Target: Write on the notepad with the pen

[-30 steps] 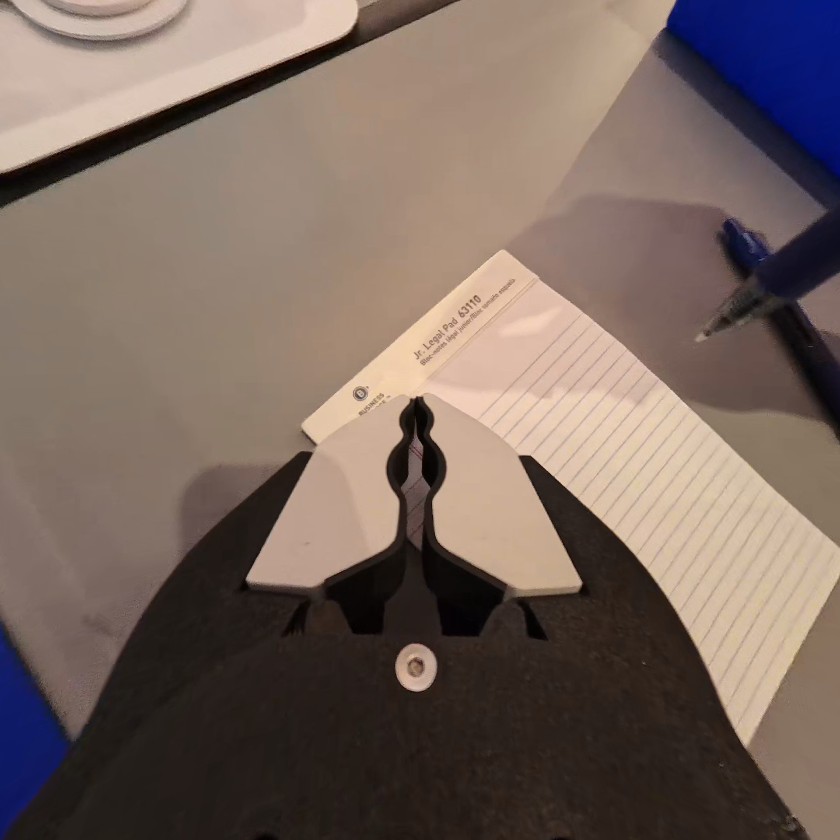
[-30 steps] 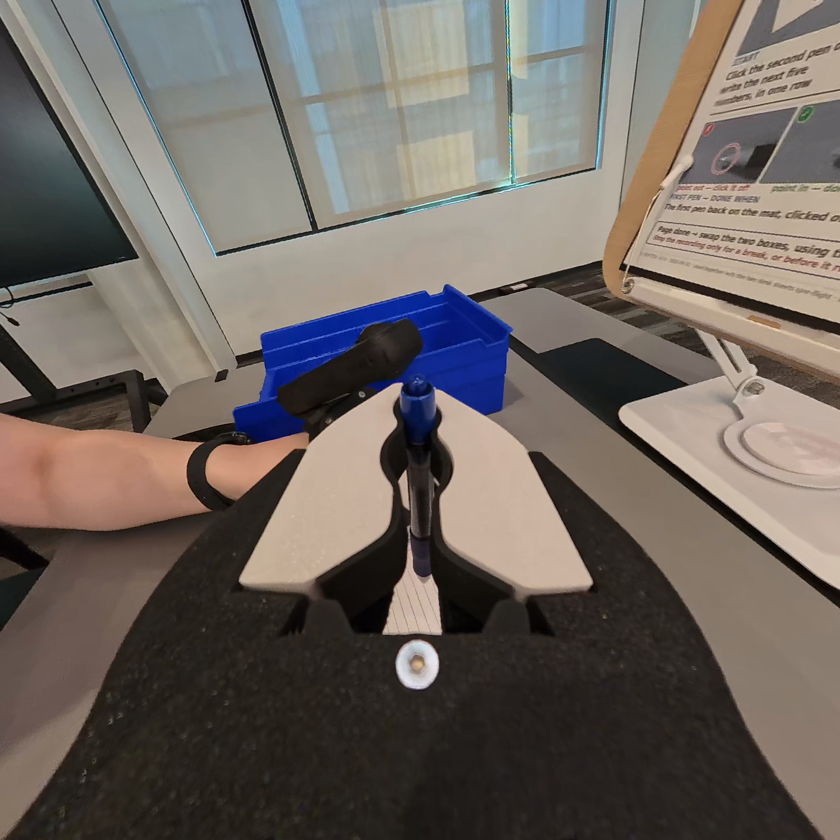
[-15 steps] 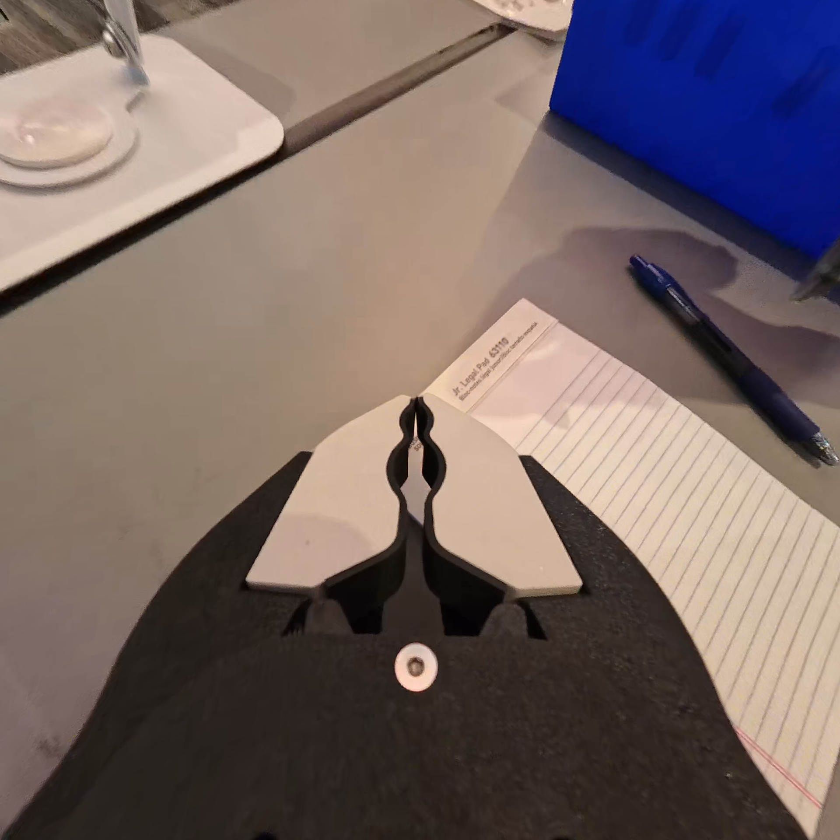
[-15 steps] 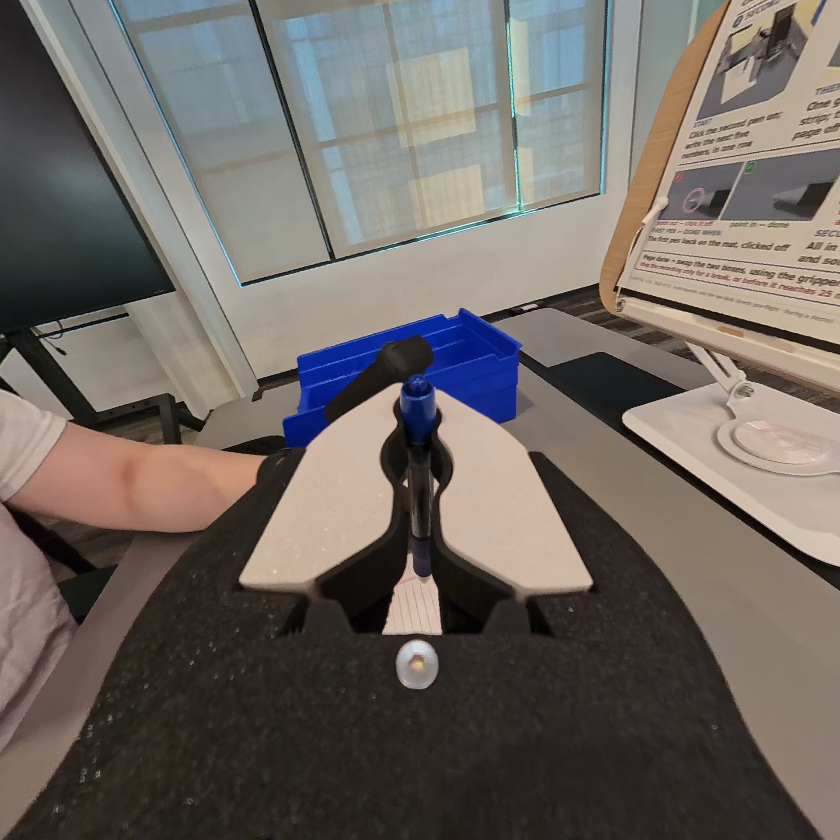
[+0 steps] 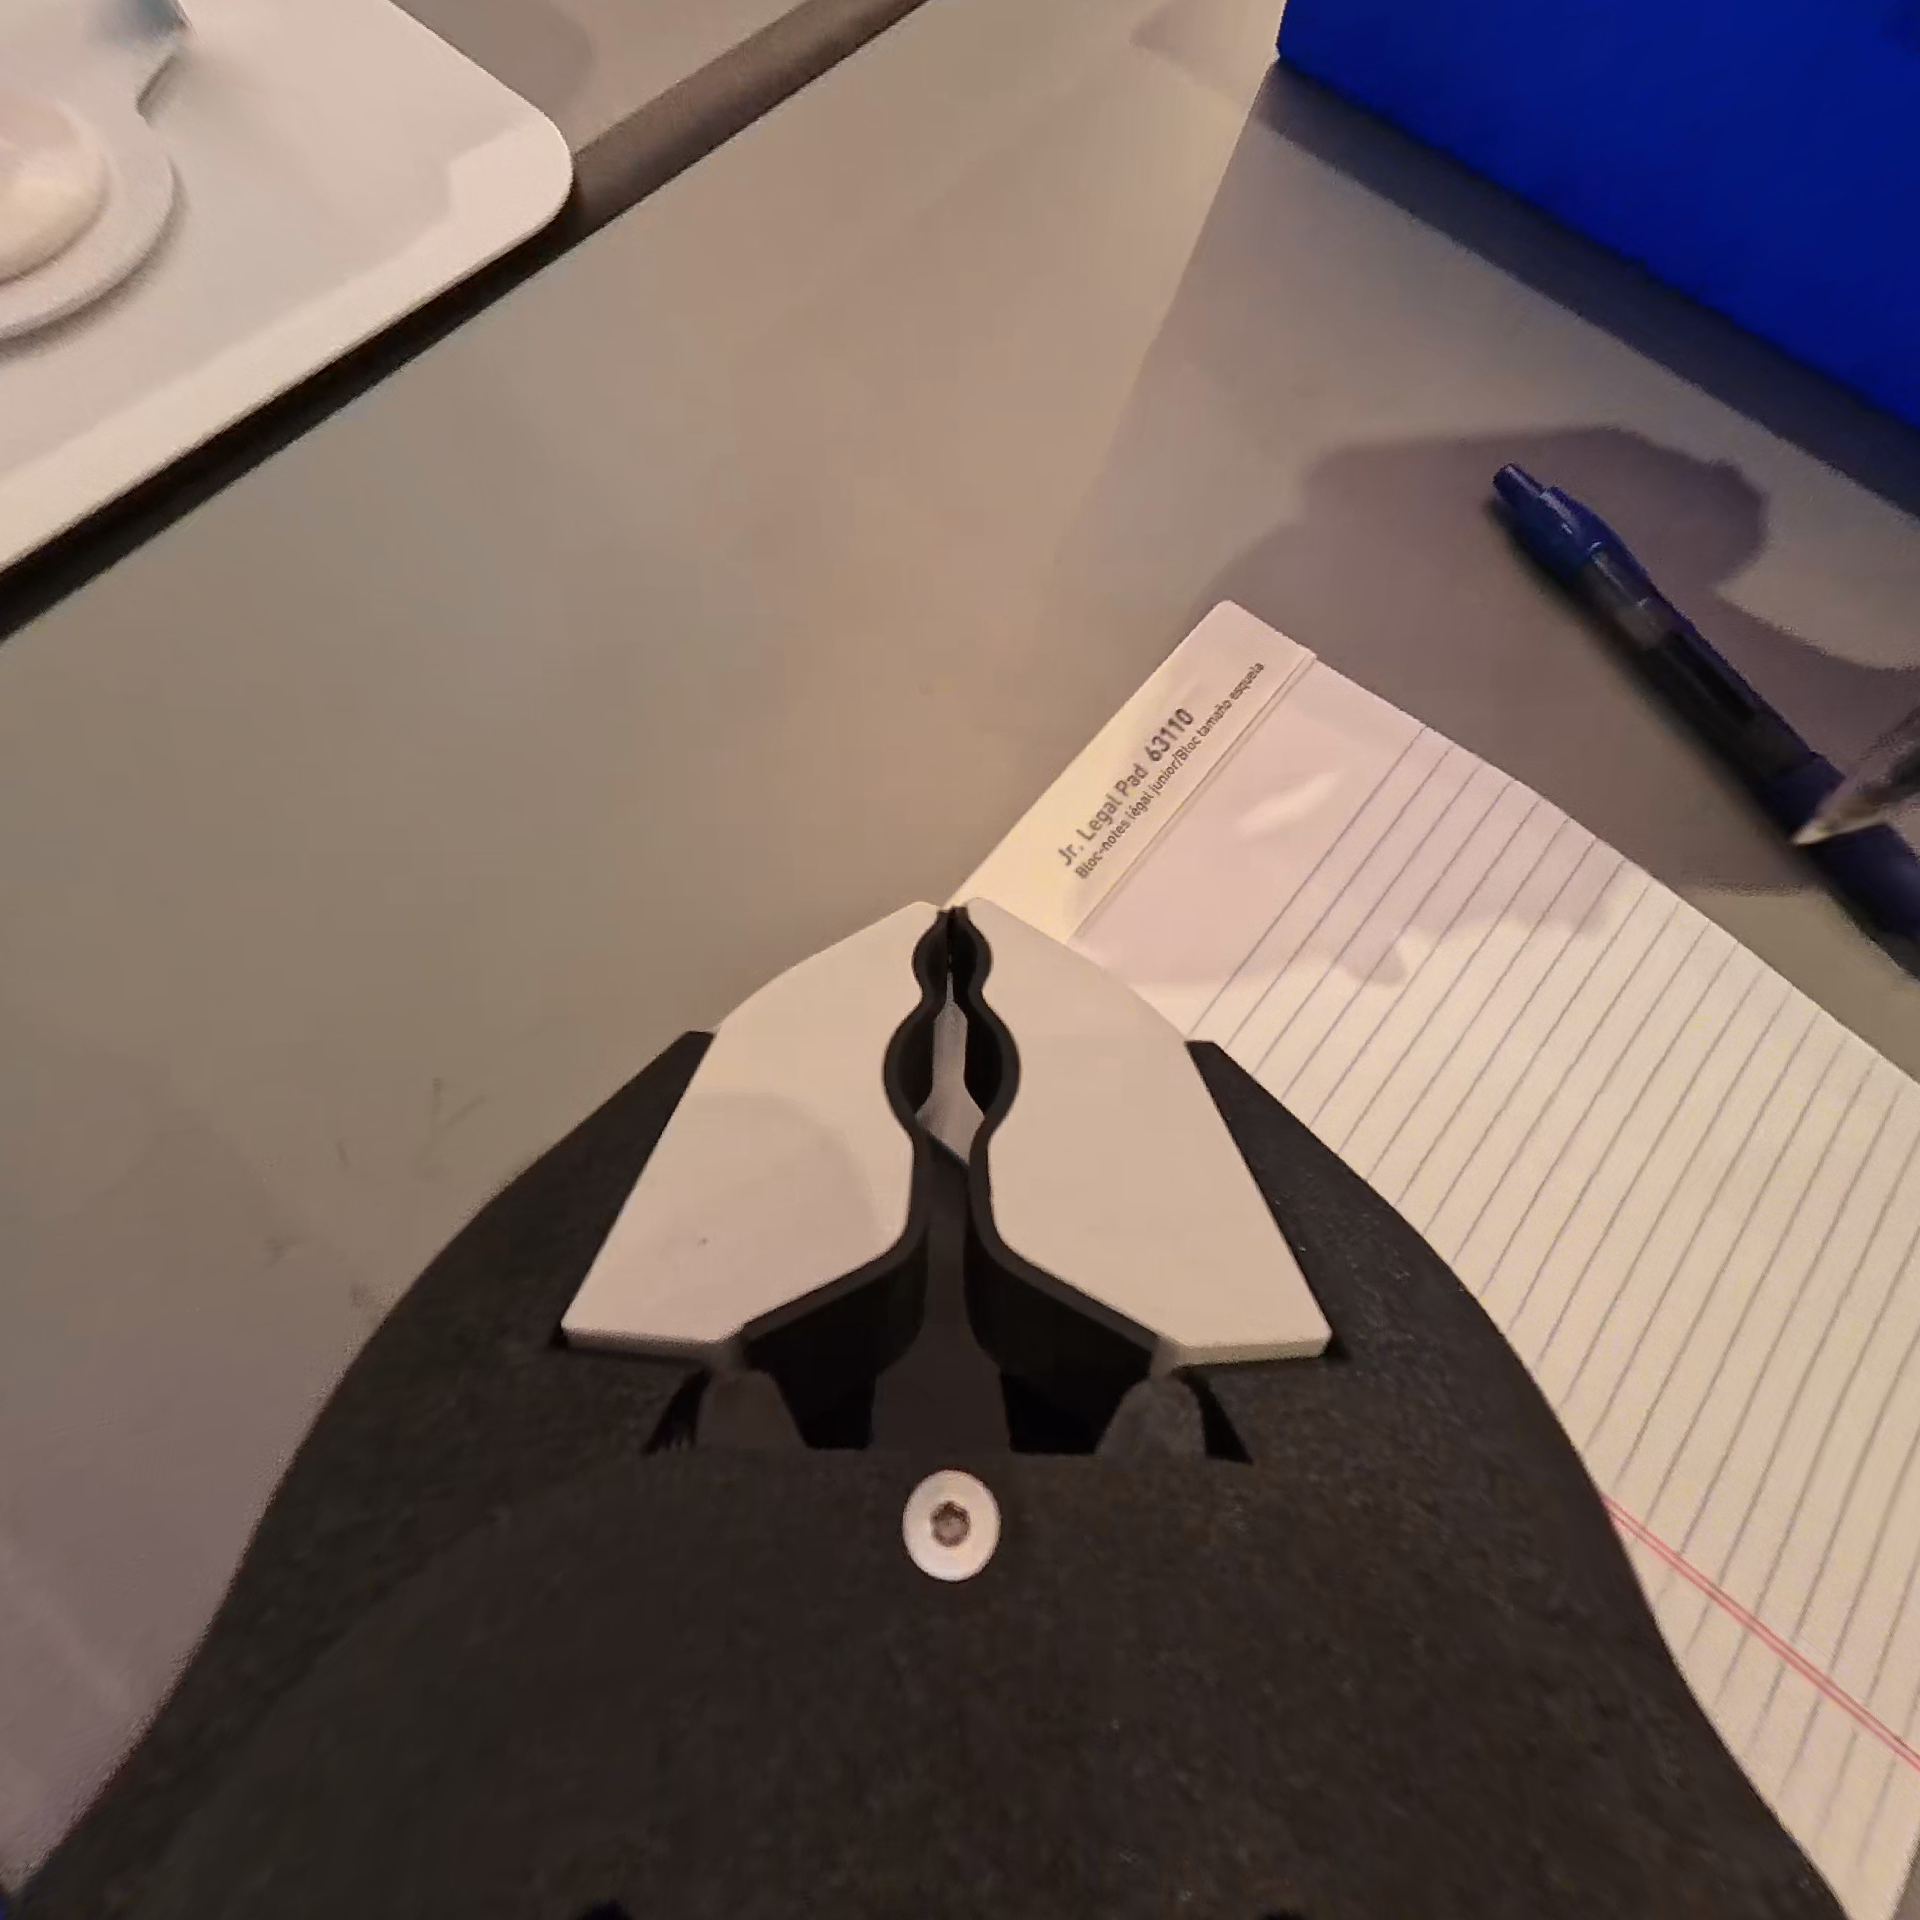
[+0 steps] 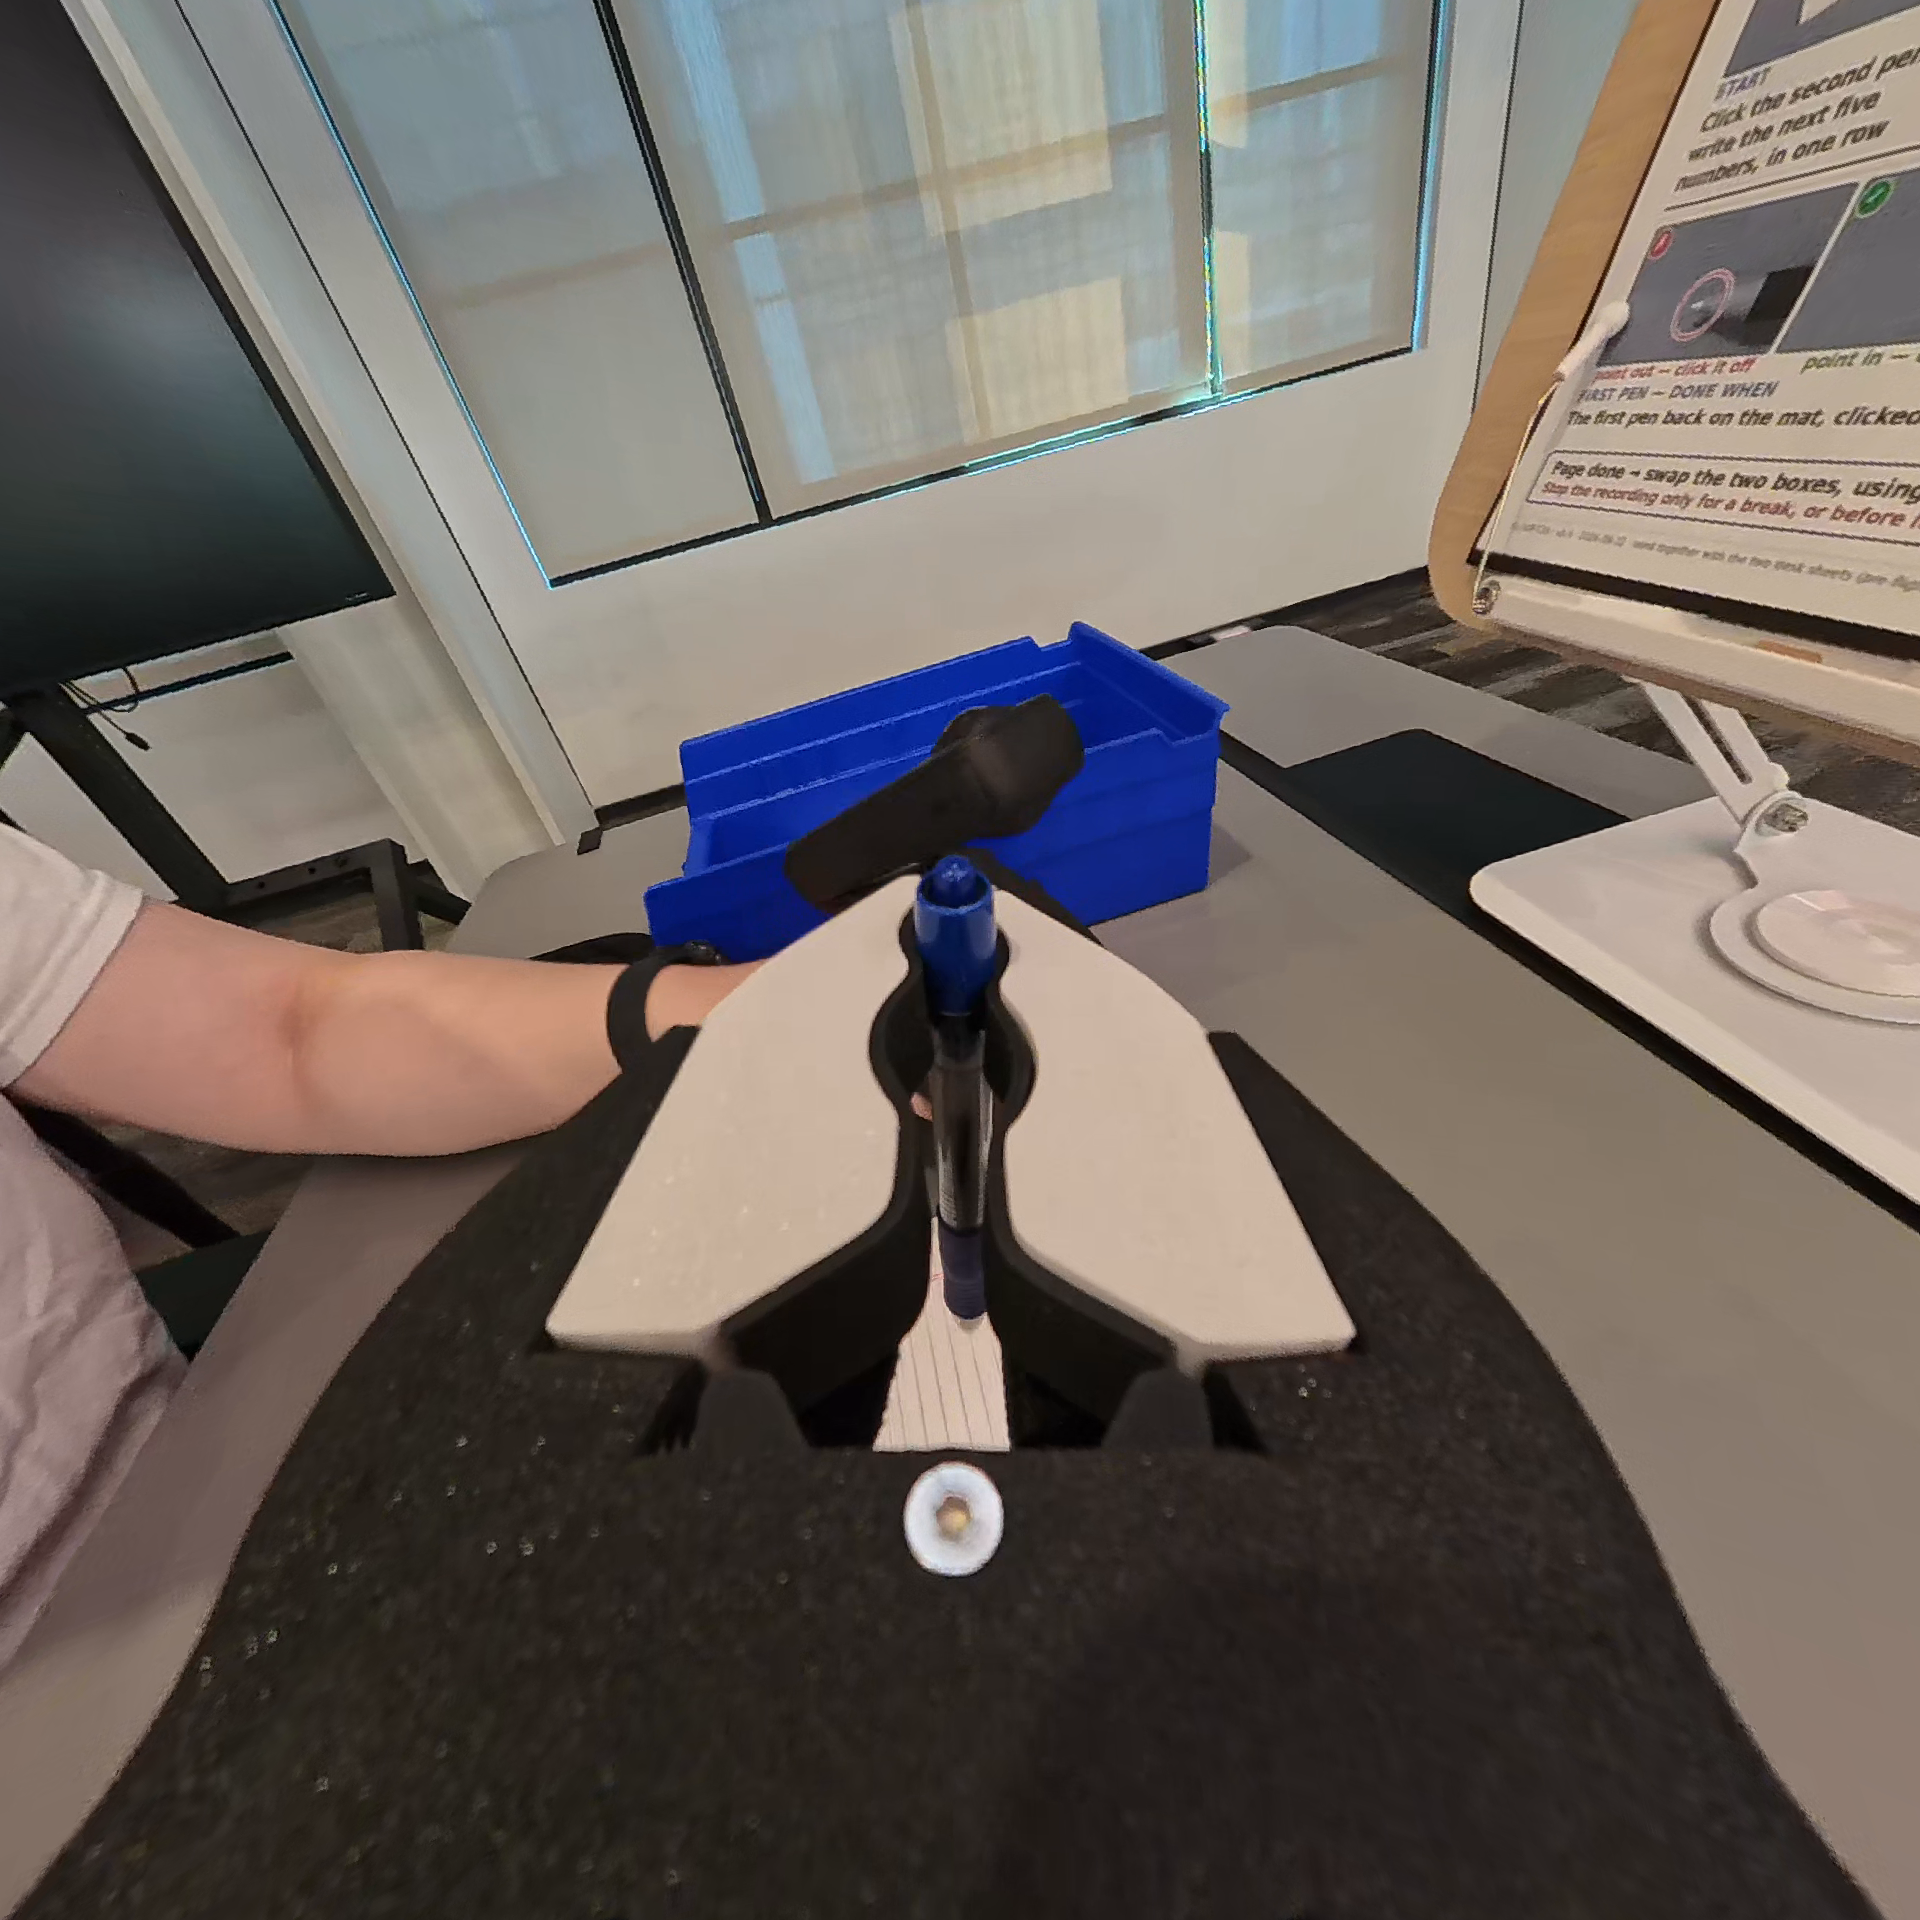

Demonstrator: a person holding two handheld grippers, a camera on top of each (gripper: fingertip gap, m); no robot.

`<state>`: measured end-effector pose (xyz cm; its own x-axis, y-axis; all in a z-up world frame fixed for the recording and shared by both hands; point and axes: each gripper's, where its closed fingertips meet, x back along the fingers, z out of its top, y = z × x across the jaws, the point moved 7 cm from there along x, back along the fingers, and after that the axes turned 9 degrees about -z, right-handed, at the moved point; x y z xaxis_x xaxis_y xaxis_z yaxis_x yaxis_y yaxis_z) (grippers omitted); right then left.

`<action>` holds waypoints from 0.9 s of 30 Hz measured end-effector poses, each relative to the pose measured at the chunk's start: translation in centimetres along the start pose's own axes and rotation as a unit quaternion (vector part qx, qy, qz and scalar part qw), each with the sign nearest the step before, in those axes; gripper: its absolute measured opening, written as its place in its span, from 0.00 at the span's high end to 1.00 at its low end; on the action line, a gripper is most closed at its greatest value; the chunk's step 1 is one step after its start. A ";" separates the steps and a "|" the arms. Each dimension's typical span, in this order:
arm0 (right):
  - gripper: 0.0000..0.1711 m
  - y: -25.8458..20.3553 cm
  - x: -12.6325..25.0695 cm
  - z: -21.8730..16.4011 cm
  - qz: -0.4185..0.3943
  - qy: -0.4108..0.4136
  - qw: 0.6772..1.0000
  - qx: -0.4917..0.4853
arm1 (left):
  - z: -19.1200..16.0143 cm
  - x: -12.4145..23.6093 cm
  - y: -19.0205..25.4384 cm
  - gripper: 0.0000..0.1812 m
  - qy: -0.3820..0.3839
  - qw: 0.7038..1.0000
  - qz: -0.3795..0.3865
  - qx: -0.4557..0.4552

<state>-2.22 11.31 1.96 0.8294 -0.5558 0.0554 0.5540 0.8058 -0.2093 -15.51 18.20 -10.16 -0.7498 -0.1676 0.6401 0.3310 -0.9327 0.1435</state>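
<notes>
A white lined notepad [image 5: 1507, 1039] lies on the grey mat. My left gripper [image 5: 951, 916] is shut and empty, with its tips over the pad's top left corner by the header strip. My right gripper [image 6: 954, 920] is shut on a blue pen [image 6: 958, 1101], held upright with its click end up. The pen's clear tip [image 5: 1865, 800] shows at the right edge of the left wrist view, just above the mat near the pad's top edge. A strip of the pad [image 6: 945, 1392] shows below the pen. A second blue pen [image 5: 1652, 634] lies on the mat beyond the pad.
A blue bin [image 6: 935, 748] stands behind the pad and also shows in the left wrist view [image 5: 1662, 156]. A white stand base [image 5: 260, 208] sits at the far left; its board [image 6: 1714, 312] carries a printed sheet. A person's forearm [image 6: 364, 1039] reaches in from the left. Left tips to right tips: about 20 cm.
The left gripper has shifted around the pad's top corner and stays shut. The held pen's tip moved off to the right, then back in near the lying pen.
</notes>
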 end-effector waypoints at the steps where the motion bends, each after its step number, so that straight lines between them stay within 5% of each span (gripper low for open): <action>1: 0.98 0.1 -0.2 -0.2 -0.004 0.003 1.000 0.000 | 0.0 0.1 0.0 1.00 0.001 1.000 -0.006 0.005; 27: 0.98 0.7 -5.3 -4.4 -0.027 0.014 0.999 0.025 | -0.1 0.2 0.0 1.00 -0.001 0.998 -0.047 0.051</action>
<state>-6.59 13.94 -2.76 0.7965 -0.6035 0.0375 0.6010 0.7833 -0.1587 -15.72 18.13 -10.11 -0.7798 -0.0798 0.6209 0.3157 -0.9066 0.2800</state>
